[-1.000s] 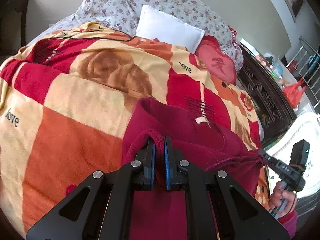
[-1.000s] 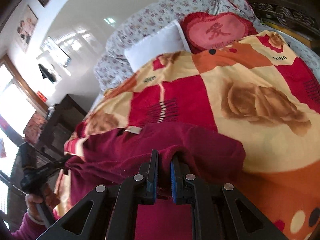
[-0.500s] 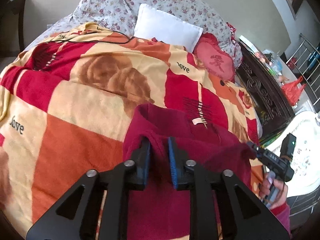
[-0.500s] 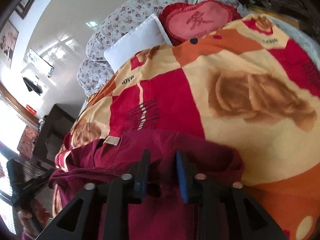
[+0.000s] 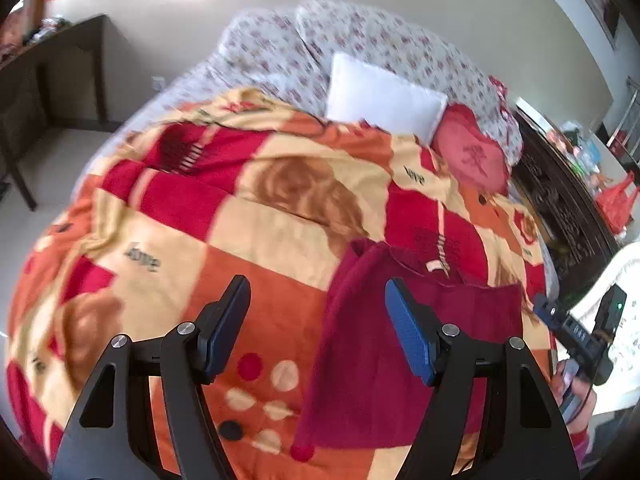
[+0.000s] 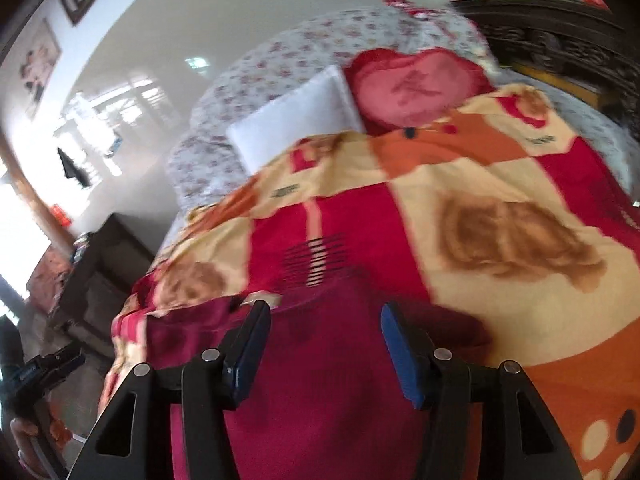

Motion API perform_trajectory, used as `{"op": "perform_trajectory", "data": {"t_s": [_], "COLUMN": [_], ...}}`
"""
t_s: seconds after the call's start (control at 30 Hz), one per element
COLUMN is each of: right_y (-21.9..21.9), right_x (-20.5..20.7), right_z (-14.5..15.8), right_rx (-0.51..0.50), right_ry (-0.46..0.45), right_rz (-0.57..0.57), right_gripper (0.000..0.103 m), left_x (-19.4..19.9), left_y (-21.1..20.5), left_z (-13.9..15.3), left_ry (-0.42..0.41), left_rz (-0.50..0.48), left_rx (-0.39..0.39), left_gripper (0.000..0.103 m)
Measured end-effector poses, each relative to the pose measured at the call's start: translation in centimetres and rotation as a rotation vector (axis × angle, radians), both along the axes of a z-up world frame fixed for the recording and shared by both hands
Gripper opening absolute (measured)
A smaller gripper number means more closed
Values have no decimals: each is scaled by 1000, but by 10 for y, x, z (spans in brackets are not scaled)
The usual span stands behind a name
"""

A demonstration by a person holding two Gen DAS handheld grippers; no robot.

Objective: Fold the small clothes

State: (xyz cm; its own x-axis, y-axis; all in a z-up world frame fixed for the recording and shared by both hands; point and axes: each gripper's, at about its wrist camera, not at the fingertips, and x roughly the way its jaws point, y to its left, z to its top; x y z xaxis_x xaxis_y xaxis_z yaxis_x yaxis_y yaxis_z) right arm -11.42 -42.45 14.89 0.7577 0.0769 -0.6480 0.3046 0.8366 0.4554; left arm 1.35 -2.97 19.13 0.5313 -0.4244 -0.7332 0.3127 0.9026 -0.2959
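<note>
A dark red garment point(image 5: 400, 344) lies flat on the patterned blanket point(image 5: 248, 236), with a small label near its far edge. My left gripper point(image 5: 316, 284) hangs above the garment's left edge. Its jaws are opening and nothing is between the pads. In the right wrist view the same garment point(image 6: 320, 400) fills the space below my right gripper point(image 6: 325, 307), whose jaws are also opening and hold nothing. The right gripper point(image 5: 576, 332) shows at the garment's right side, held in a hand. The left gripper point(image 6: 40, 368) appears at the far left edge.
A white pillow point(image 5: 384, 100), a red heart cushion point(image 5: 472, 156) and floral pillows point(image 5: 280, 44) lie at the head of the bed. Dark carved furniture point(image 5: 560, 208) stands along the right side. A dark desk point(image 5: 52, 64) stands left of the bed.
Both grippers were shut on folds of the red garment and have let go. They opened wide and rose away from it. The garment now lies flat on the blanket.
</note>
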Motion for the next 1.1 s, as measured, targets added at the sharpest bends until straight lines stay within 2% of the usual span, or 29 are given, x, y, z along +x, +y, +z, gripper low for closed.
{"op": "perform_trajectory", "data": {"t_s": [0.13,0.2,0.3,0.37,0.5,0.67,0.7,0.77,0.93,1.03,1.1], "right_y": [41,52,57,54,34,0,-2,1,20,17,8], "right_x": [-2,-8,-21,-32,-54,-77,-79,-73,-33,-12,-1], "right_z": [8,9,4,-2,-9,-16,-15,-15,-19,-17,-21], "right_rx": [-79,-132,-166,-184,-251,-243,-244,-259,-298,-380,-372], "right_ry": [-3,-1,13,48,103,136,127,122,104,122,136], "right_rz": [131,142,137,129,73,-23,-24,-7,49,-30,-50], "right_gripper": [59,60,60,60,60,59,55,48,48,48,51], "left_x": [-22,-30,-38,-40,-36,-29,-27,-19,10,26,34], "left_y": [1,-6,-20,-32,-52,-71,-74,-83,-92,-96,-101], "left_z": [18,19,2,-21,-57,-74,-77,-83,-99,-102,-102], "left_ry": [-39,-58,-47,-17,3,-16,-16,-16,10,16,11], "left_rz": [-15,-43,-84,-113,-158,-200,-204,-212,-164,-147,-145], "left_rx": [-13,-8,-22,-23,31,50,53,61,73,51,52], "left_gripper": [70,70,70,70,70,70,70,70,70,70,70]}}
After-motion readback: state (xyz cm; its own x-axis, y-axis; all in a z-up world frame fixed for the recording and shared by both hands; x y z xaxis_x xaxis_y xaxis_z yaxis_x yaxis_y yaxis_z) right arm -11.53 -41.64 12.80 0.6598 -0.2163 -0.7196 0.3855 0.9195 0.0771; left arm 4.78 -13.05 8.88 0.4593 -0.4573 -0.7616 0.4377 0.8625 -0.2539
